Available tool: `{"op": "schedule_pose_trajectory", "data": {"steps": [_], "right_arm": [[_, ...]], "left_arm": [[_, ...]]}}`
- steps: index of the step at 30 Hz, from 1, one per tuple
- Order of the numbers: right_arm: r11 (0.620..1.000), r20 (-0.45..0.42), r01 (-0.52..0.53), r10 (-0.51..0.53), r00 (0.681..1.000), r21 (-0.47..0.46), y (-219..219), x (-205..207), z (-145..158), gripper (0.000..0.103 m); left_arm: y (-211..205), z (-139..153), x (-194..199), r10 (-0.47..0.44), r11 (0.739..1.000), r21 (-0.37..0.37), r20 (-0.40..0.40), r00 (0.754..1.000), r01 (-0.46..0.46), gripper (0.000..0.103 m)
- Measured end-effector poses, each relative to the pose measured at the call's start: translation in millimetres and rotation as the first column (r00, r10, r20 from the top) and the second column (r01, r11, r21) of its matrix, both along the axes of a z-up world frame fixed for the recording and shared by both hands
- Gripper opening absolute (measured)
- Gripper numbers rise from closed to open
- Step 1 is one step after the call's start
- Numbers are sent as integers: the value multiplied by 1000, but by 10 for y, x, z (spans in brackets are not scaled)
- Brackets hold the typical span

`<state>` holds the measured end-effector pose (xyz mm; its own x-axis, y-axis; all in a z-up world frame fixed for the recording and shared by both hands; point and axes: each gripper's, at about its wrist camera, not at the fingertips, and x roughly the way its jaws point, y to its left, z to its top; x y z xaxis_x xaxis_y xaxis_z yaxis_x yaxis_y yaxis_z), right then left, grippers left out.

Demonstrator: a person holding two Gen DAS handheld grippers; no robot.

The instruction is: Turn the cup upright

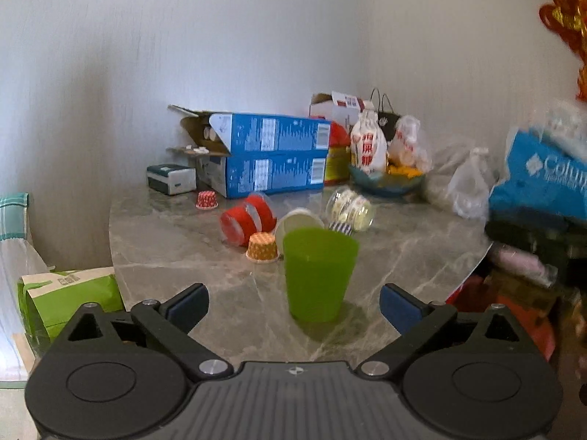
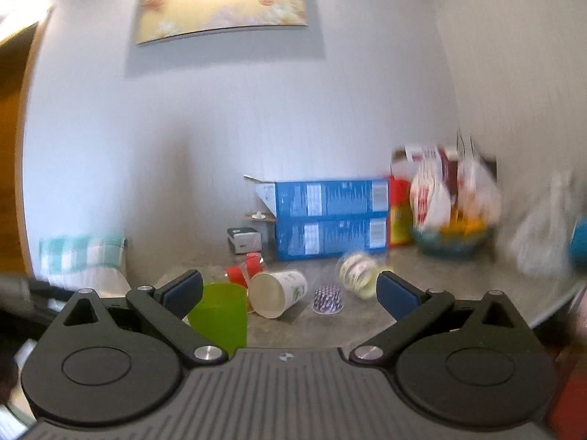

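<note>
A green plastic cup [image 1: 318, 273] stands upright, mouth up, on the grey marble table [image 1: 403, 256]. My left gripper [image 1: 293, 304] is open, its blue-padded fingers [image 1: 190, 302] apart on either side of the cup and not touching it. In the right wrist view the green cup [image 2: 220, 315] is just right of the left finger. My right gripper [image 2: 290, 293] is open and empty. Beyond it a white paper cup [image 2: 277, 291] lies on its side, mouth toward me.
A red cup [image 1: 247, 220] and a clear patterned cup [image 1: 350, 207] lie on their sides. Small cupcake liners [image 1: 262, 247] sit upside down nearby. Blue boxes [image 1: 268, 154], a bowl of bags [image 1: 385, 179] and plastic bags stand at the back. The table's edge curves at left and right.
</note>
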<state>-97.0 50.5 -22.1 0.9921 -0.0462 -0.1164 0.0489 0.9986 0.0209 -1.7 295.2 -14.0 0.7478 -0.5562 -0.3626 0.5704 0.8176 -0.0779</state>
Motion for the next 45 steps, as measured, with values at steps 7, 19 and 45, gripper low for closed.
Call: {"op": "schedule_pose_trajectory", "data": {"steps": [7,19,45], "right_arm": [[998,-171,-24,34,985,62,-42,162,93,102],[997,-256,-13,32,966,76,-153,190,50,102],[997,-270,-34,53,961,74,-135,265,46,102]], "left_arm": [[-9,144,-158,9,1000,-26,53,999,-8,101],[-36,209,-201,-9,1000,0,22,1000,9,101],[-12,210,-117,20,1000,-2,-13,1000,-20,101]]}}
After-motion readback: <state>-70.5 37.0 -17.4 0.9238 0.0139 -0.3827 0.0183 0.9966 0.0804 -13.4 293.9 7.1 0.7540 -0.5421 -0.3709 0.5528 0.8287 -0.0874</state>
